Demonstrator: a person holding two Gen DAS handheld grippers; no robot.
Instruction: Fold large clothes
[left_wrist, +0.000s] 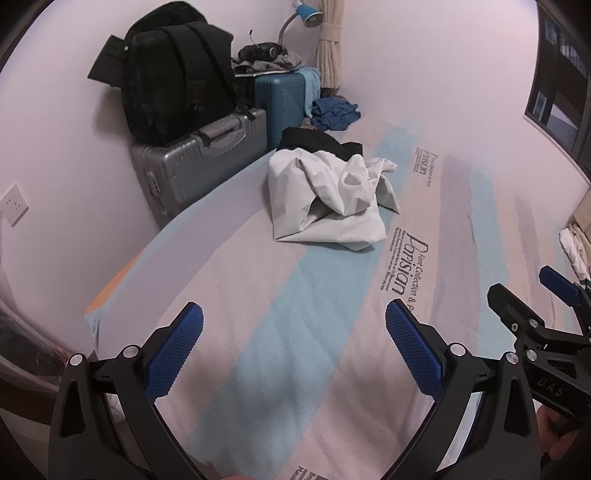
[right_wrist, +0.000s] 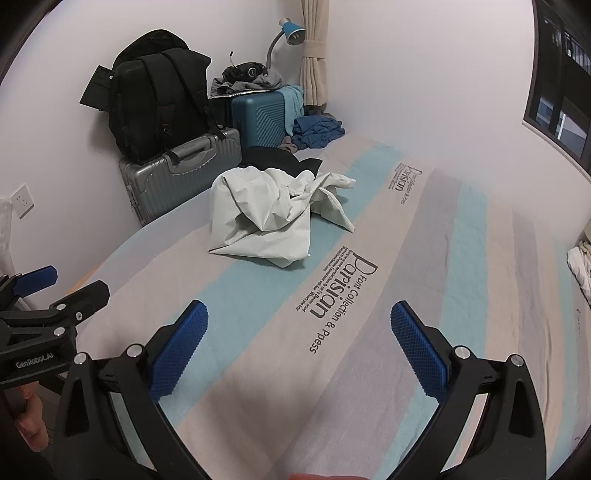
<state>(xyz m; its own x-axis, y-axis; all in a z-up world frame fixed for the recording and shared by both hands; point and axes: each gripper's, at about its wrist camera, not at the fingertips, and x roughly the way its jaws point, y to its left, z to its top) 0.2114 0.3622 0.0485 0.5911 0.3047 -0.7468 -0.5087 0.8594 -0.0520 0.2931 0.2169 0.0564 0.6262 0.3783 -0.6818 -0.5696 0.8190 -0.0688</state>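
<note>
The left gripper (left_wrist: 294, 323) and the right gripper (right_wrist: 299, 321) were held side by side above the near part of the bed (right_wrist: 424, 295), each with jaws spread wide and nothing between the blue pads; a broad stretch of striped sheet lay bare between them and the white garment (right_wrist: 266, 218), which was seen crumpled in a heap well ahead, near the bed's left edge; a black garment (right_wrist: 273, 157) lay touching its far side; beyond that edge a grey suitcase (right_wrist: 181, 173) bearing a black backpack (right_wrist: 155, 107) was set against the wall, beside a teal suitcase (right_wrist: 264, 114); blue clothes (right_wrist: 317, 133) were piled at the far corner.
</note>
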